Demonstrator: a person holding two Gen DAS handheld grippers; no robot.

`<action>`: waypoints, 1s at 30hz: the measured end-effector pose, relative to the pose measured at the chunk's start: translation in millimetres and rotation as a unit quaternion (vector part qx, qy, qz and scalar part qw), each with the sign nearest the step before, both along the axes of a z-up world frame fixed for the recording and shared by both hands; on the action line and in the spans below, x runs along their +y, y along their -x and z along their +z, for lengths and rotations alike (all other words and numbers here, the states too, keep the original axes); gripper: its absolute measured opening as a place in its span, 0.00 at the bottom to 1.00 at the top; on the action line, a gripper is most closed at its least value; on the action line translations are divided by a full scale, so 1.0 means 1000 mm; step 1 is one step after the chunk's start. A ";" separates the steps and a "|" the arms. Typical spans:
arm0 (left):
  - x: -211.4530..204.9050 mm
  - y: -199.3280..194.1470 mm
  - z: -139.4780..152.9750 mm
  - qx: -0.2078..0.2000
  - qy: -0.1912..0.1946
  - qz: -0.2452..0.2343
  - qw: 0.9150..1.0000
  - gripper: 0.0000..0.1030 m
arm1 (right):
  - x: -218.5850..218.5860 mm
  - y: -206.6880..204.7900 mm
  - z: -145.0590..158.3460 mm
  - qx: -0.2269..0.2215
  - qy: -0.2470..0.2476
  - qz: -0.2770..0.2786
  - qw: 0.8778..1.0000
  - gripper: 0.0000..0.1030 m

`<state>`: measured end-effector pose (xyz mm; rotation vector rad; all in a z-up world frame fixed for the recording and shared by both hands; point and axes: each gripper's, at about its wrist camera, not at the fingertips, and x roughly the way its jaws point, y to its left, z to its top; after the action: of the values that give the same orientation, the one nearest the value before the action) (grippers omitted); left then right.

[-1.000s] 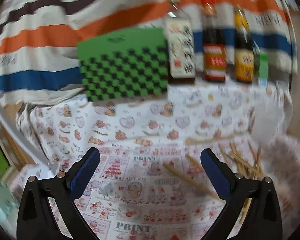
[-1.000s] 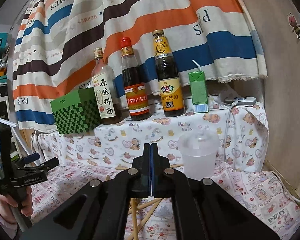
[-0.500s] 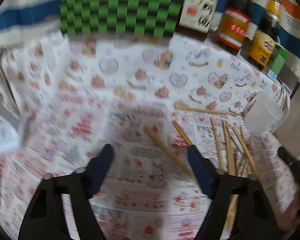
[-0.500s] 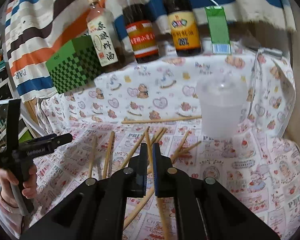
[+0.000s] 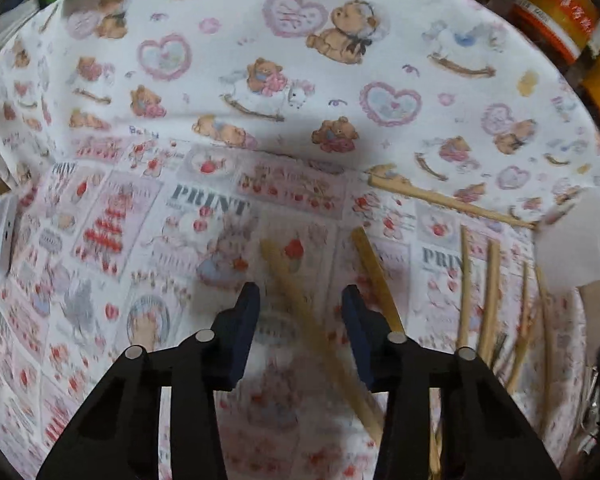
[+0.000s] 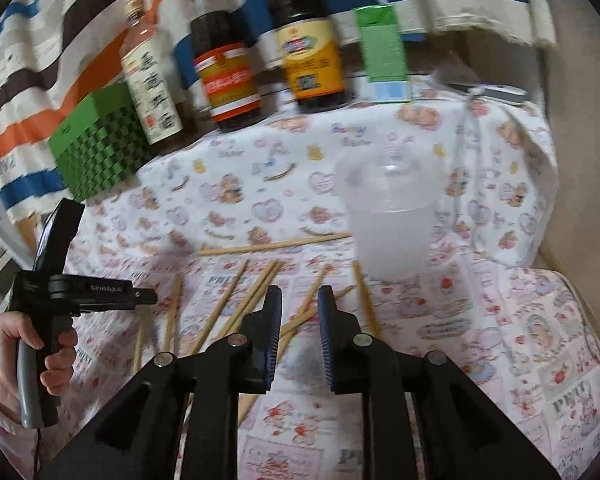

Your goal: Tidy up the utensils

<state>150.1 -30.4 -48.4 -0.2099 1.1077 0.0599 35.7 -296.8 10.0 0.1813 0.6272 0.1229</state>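
In the left wrist view the left tool (image 5: 300, 304) hangs low over the counter (image 5: 100, 240), its blue-padded jaws apart and bracketing one pale wooden chopstick (image 5: 319, 336) that runs from about 11 o'clock to 5 o'clock between them; whether a pad touches it cannot be told through the blur. A second stick (image 5: 373, 276) lies just past the right-hand finger, a long one (image 5: 447, 202) lies crosswise toward 2 o'clock, and a loose cluster (image 5: 491, 300) fans out at 3 o'clock, near the frosted cup (image 5: 571, 240). The cloth is soft printed cotton, with bears and hearts above and strawberry panels below. In the right wrist view the right tool (image 6: 298, 308) has its ribbed blue jaws a little apart and holds nothing; beyond it the slim, straight, square-ended chopsticks (image 6: 236, 296) lie scattered and crossing from 9 to 12 o'clock. The translucent plastic cup stands upright at 1 o'clock and looks empty. Glass sauce bottles (image 6: 224, 60), a green carton (image 6: 383, 44) and a green checkered box (image 6: 100, 140) line the back, before a striped cloth. Judged from this, the sorting has barely begun: no stick is gathered, and all are left to collect.
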 end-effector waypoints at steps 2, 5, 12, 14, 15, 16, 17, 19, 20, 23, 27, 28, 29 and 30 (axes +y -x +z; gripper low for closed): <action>0.000 -0.007 0.001 0.005 -0.020 0.005 1.000 0.14 | -0.008 0.000 0.003 -0.005 -0.006 -0.015 1.000 0.22; 0.008 -0.012 0.003 0.015 -0.013 0.016 1.000 0.08 | -0.019 0.000 0.006 -0.002 -0.019 -0.032 0.999 0.27; 0.018 0.015 0.058 -0.060 0.024 0.006 0.998 0.06 | -0.035 -0.010 0.007 0.031 -0.027 -0.023 0.999 0.36; 0.012 0.030 0.089 -0.103 0.011 -0.009 0.995 0.06 | -0.038 -0.014 0.003 0.045 -0.034 -0.010 0.998 0.36; 0.011 0.036 0.103 -0.123 0.008 -0.014 0.992 0.06 | -0.037 -0.016 0.001 0.051 -0.031 -0.004 0.998 0.36; 0.010 0.043 0.115 -0.141 0.006 -0.018 0.990 0.06 | -0.036 -0.017 -0.001 0.056 -0.027 -0.003 0.998 0.36; 0.009 0.051 0.130 -0.165 0.004 -0.024 0.986 0.06 | -0.034 -0.019 -0.004 0.060 -0.022 -0.006 0.998 0.36; -0.005 0.061 0.147 -0.202 -0.003 -0.033 0.979 0.06 | -0.031 -0.023 -0.011 0.074 -0.015 -0.005 0.997 0.36; -0.015 0.064 0.154 -0.222 -0.007 -0.038 0.974 0.06 | -0.031 -0.023 -0.013 0.077 -0.014 -0.004 0.997 0.36; -0.025 0.079 0.172 -0.266 -0.010 -0.049 0.963 0.06 | -0.034 -0.027 -0.018 0.086 -0.016 -0.009 0.996 0.36; -0.029 0.106 0.187 -0.356 0.000 -0.049 0.933 0.06 | -0.041 -0.036 -0.029 0.125 -0.008 -0.020 0.992 0.36; -0.028 0.114 0.189 -0.381 -0.004 -0.047 0.924 0.06 | -0.042 -0.037 -0.031 0.129 -0.011 -0.020 0.991 0.36; -0.027 0.122 0.191 -0.399 -0.007 -0.047 0.916 0.06 | -0.042 -0.038 -0.033 0.130 -0.010 -0.018 0.991 0.36; -0.026 0.130 0.191 -0.418 -0.013 -0.046 0.907 0.06 | -0.039 -0.038 -0.034 0.132 0.001 -0.015 0.991 0.36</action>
<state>19.9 -56.0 142.6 -0.1349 0.2553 -0.0960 73.9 -335.5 -24.1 0.2075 0.8882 0.0701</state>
